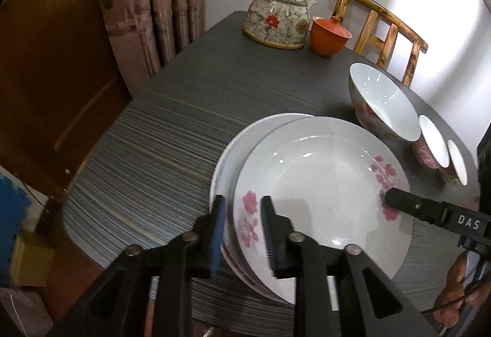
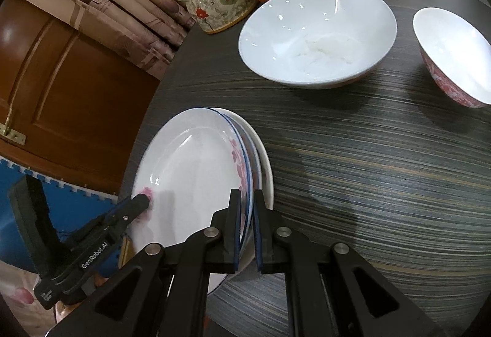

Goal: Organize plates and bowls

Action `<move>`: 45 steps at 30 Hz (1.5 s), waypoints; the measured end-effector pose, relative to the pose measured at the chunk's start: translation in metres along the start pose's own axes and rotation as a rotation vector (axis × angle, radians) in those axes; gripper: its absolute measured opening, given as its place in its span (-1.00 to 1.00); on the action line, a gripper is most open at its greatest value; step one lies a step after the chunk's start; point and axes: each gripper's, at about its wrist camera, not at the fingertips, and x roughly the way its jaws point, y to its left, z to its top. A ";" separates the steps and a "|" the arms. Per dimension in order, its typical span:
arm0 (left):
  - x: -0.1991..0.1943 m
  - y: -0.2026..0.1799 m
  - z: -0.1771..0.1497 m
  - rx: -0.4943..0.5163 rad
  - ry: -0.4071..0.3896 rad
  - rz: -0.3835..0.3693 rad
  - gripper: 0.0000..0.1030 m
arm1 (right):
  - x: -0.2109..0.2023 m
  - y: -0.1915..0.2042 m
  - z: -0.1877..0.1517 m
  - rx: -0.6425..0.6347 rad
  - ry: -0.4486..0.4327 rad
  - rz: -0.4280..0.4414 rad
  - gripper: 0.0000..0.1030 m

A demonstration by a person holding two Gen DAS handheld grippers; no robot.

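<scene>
White floral plate stack [image 1: 322, 183] on worktop [image 1: 168, 128]: right gripper [image 2: 245, 226] clamped on rim, left gripper [image 1: 242, 232] loosely astride. Right view only: residue in large bowl [image 2: 316, 33] beyond stack.

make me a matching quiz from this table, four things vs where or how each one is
1 top plate
2 teapot
3 big bowl
4 orange cup

a has a wicker handle
b lidded, beside the teapot
c its rim is between both grippers' fingers
d holds something white

Pairs: 1-c, 2-a, 3-d, 4-b
</scene>
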 end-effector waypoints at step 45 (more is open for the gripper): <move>-0.009 0.003 0.001 -0.031 -0.029 -0.043 -0.43 | -0.053 -0.074 0.000 0.271 -0.233 0.040 -0.66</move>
